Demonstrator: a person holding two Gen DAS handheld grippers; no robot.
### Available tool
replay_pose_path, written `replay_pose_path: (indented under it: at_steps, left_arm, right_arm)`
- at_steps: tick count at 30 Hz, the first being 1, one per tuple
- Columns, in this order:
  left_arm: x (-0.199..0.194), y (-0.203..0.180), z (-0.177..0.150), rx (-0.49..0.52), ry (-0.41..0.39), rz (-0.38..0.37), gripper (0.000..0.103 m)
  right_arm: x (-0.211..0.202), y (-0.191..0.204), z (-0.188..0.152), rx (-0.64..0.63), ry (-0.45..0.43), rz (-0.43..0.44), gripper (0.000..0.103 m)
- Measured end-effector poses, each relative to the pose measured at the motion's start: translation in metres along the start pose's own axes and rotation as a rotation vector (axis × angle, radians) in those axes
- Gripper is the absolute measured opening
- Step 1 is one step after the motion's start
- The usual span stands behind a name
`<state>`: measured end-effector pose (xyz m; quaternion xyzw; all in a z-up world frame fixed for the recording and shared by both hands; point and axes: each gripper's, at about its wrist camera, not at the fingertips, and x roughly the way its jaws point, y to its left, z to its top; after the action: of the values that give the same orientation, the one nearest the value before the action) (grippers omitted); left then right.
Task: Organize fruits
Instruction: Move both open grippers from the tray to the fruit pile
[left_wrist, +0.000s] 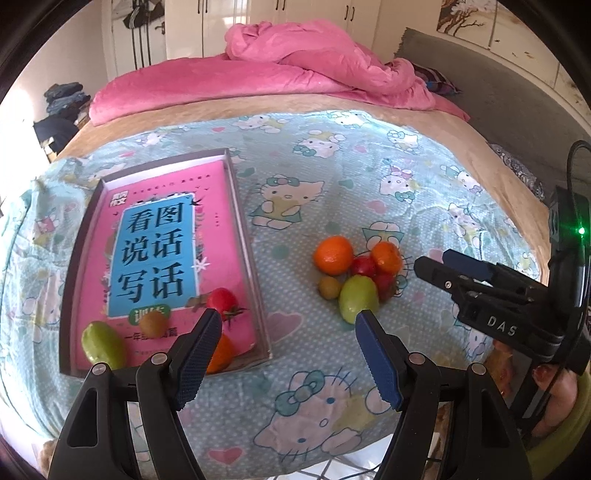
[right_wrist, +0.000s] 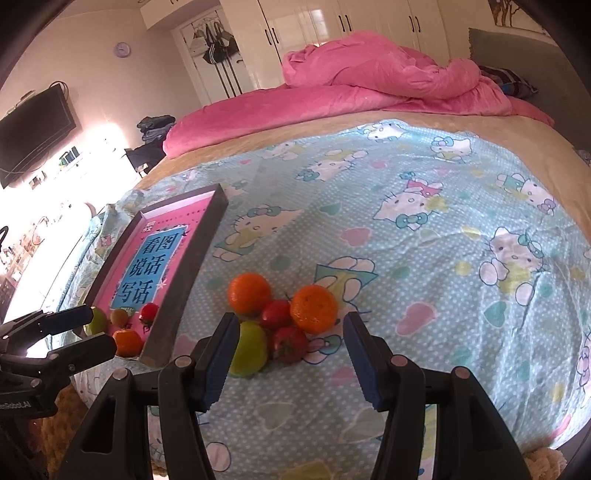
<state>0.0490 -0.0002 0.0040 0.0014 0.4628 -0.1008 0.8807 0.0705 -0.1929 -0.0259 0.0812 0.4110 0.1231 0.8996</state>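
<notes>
A pile of fruit lies on the cartoon-cat bedsheet: two oranges (right_wrist: 249, 293) (right_wrist: 314, 308), two red tomatoes (right_wrist: 276, 314), a green fruit (right_wrist: 249, 349) and a small olive fruit (left_wrist: 328, 287). My right gripper (right_wrist: 290, 318) hangs open just before the pile, its left finger covering part of the green fruit. A shallow grey tray (left_wrist: 240, 221) lined with a pink book holds a green fruit (left_wrist: 103, 345), a small fruit (left_wrist: 153, 323), a tomato (left_wrist: 221, 301) and a partly hidden orange (left_wrist: 221, 352). My left gripper (left_wrist: 289, 315) is open and holds nothing, between the tray's near corner and the pile.
A rumpled pink duvet (left_wrist: 295, 66) fills the far half of the bed. White wardrobes (right_wrist: 332, 22) stand behind, and a wall television (right_wrist: 33, 136) hangs at the left. A hand (left_wrist: 557, 398) holds the right gripper at the bed's near edge.
</notes>
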Motion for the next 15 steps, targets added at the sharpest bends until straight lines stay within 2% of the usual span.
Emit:
replay_pose_path:
  at_steps: [15]
  left_arm:
    - [0.036, -0.016, 0.024, 0.004, 0.056, -0.025, 0.076]
  right_arm:
    - [0.026, -0.018, -0.002, 0.026, 0.046, 0.015, 0.058]
